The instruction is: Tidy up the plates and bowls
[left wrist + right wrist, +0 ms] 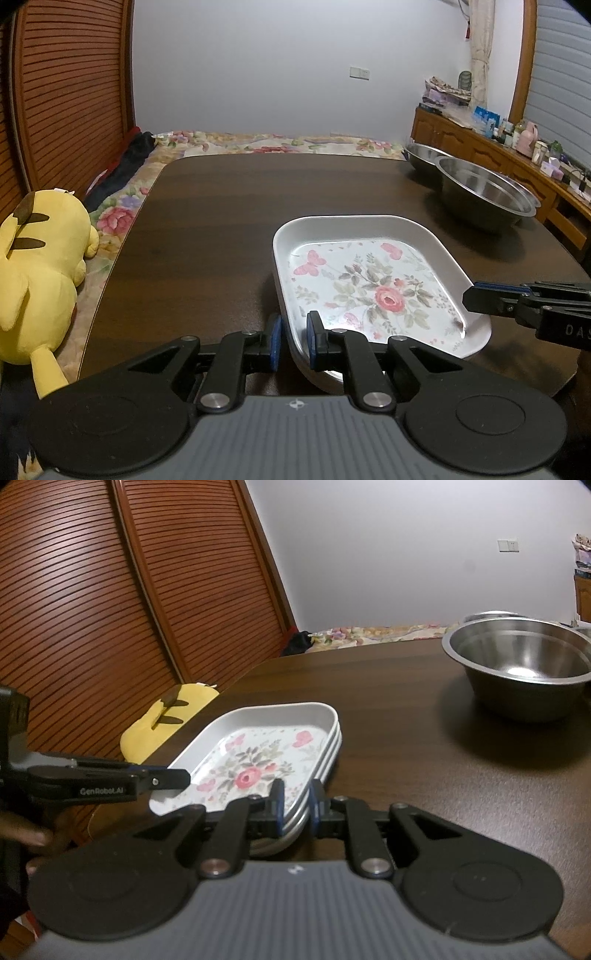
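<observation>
steel bowls (pixel 487 195) beyond plates (pixel 369 280), plush toy (pixel 40 273) beside table (pixel 221 221)

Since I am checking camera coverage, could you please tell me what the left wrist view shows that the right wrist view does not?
Only the left wrist view shows the cluttered wooden sideboard and the whole yellow plush toy. Only the right wrist view shows that the white floral rectangular plates form a stack of several, and a bare hand. Both show the two steel bowls, the dark wooden table, and the left gripper and right gripper straddling the plates' rim.
</observation>
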A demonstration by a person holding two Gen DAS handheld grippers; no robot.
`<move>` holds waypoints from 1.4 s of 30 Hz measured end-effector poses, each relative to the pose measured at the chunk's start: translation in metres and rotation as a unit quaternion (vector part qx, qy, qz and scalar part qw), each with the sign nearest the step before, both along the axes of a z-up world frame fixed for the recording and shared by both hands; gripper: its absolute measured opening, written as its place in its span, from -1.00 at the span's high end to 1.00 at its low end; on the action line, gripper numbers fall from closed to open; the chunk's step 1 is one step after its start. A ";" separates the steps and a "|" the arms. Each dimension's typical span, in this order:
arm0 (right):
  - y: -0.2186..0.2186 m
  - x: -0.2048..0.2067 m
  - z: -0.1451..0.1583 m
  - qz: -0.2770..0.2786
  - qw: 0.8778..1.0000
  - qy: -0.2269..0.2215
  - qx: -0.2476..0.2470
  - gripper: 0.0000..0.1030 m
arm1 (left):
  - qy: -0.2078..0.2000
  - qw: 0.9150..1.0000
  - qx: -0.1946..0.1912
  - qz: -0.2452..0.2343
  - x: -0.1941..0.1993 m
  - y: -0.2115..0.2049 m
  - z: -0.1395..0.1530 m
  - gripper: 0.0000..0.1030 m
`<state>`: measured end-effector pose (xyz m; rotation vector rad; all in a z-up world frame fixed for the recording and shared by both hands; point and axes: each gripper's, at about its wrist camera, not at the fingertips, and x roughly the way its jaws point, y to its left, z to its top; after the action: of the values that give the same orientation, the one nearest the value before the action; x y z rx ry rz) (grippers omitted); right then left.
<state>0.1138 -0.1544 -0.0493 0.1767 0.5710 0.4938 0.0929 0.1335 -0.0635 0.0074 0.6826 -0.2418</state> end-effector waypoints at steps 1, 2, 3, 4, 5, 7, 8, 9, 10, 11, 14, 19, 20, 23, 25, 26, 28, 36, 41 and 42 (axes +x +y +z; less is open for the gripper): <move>-0.001 0.000 0.000 0.000 1.000 0.001 0.001 0.67 | 0.000 1.000 0.001 0.000 0.000 0.000 0.000 0.70; 0.000 0.000 0.000 0.000 1.000 0.000 0.001 0.66 | 0.000 1.000 0.001 0.001 0.000 0.000 0.000 0.70; -0.001 -0.001 0.000 0.000 1.000 0.000 0.001 0.66 | 0.000 1.000 0.000 0.001 0.000 0.000 0.000 0.70; -0.001 0.000 0.000 0.000 1.000 0.000 0.001 0.66 | 0.000 1.000 0.000 0.001 0.001 0.000 0.000 0.70; -0.001 0.000 0.000 0.001 1.000 0.000 0.000 0.65 | 0.000 1.000 0.000 0.002 0.001 0.000 0.000 0.70; -0.001 0.000 0.000 0.002 1.000 0.000 0.000 0.64 | 0.000 1.000 0.000 0.004 0.001 0.001 0.001 0.70; -0.002 0.000 -0.001 0.003 1.000 0.000 0.001 0.62 | 0.001 1.000 0.000 0.005 0.001 0.001 0.001 0.70; -0.002 0.001 -0.002 0.004 1.000 0.002 0.002 0.60 | 0.001 1.000 0.000 0.005 0.002 0.001 0.002 0.70; -0.002 0.002 -0.003 0.004 1.000 0.006 0.003 0.58 | 0.000 1.000 -0.001 0.006 0.002 0.002 0.003 0.70; -0.003 0.002 -0.003 0.005 1.000 0.006 0.006 0.58 | 0.000 1.000 -0.002 0.007 0.002 0.002 0.004 0.70; -0.003 0.002 -0.002 -0.001 1.000 0.003 0.005 0.58 | -0.005 1.000 -0.004 0.010 0.003 0.003 0.009 0.70; -0.010 0.002 0.001 -0.010 1.000 0.000 0.013 0.58 | -0.023 1.000 -0.007 0.003 0.008 -0.006 0.023 0.56; -0.013 0.002 0.004 -0.013 1.000 -0.003 0.015 0.57 | -0.028 1.000 -0.008 -0.001 0.010 -0.009 0.026 0.51; -0.028 0.003 0.015 -0.029 0.999 -0.023 0.019 0.57 | -0.039 0.999 -0.011 -0.013 0.019 -0.023 0.034 0.36; -0.044 0.004 0.025 -0.047 0.998 -0.039 0.023 0.49 | -0.049 0.998 -0.017 -0.024 0.028 -0.036 0.040 0.27; -0.052 0.005 0.028 -0.056 0.997 -0.047 0.024 0.34 | -0.054 0.998 -0.021 -0.028 0.031 -0.042 0.042 0.16; -0.072 0.008 0.036 -0.080 0.995 -0.063 0.020 0.28 | -0.066 0.997 -0.026 -0.038 0.039 -0.056 0.046 0.04; -0.138 0.027 0.043 -0.182 0.978 -0.097 -0.023 0.14 | -0.094 0.993 -0.037 -0.059 0.062 -0.108 0.047 -0.45; -0.160 0.043 0.031 -0.213 0.973 -0.082 -0.022 0.12 | -0.088 0.992 -0.034 -0.082 0.076 -0.134 0.047 -0.46; -0.163 0.045 0.028 -0.218 0.973 -0.078 -0.022 0.12 | -0.087 0.992 -0.030 -0.086 0.079 -0.139 0.047 -0.45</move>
<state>0.1591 -0.3171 -0.0217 0.2115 0.3725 0.0666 0.1715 -0.0056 -0.0166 0.0287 0.5003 -0.4218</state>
